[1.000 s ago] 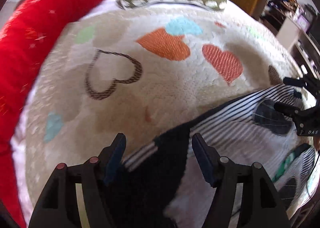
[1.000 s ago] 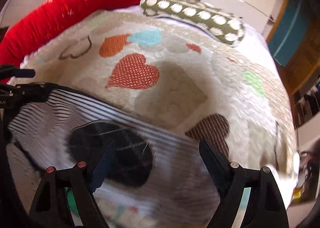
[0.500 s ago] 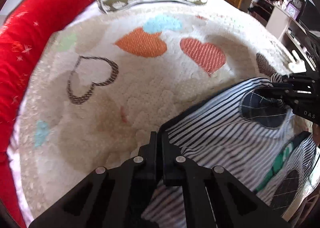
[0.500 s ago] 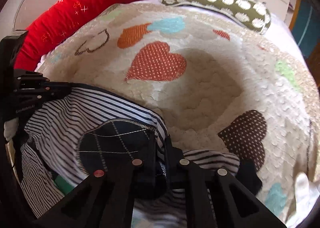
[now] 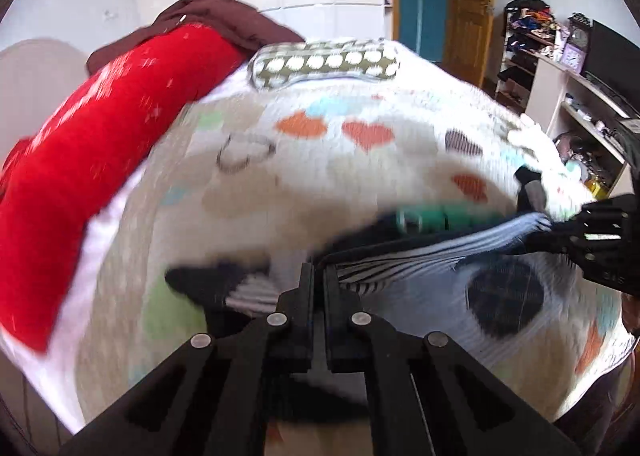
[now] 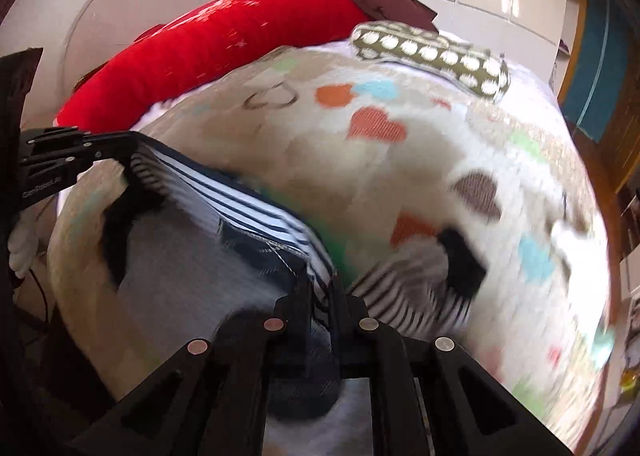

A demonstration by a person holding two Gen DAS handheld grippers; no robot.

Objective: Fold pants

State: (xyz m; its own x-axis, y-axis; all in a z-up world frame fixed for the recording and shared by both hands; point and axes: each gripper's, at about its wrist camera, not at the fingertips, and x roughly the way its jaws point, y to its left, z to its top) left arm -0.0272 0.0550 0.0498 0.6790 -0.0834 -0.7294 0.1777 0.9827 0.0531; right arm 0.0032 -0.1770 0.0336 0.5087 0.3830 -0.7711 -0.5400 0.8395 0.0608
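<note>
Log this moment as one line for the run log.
phase: lifting | left hand-held gripper: shut on striped pants | right hand-held gripper: shut on striped pants | pants edge stretched between both, above heart blanket

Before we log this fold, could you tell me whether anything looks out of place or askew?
Nothing stands out. Both the left gripper and right gripper are shut on the striped fabric pants, stretched between them above the cream heart-patterned blanket. Blur hides finer detail.

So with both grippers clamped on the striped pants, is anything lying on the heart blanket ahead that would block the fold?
Nothing visible does. The left gripper and right gripper hold the striped pants lifted; the heart blanket beyond is bare up to the dotted pillow and red bolster at its far edge.
</note>
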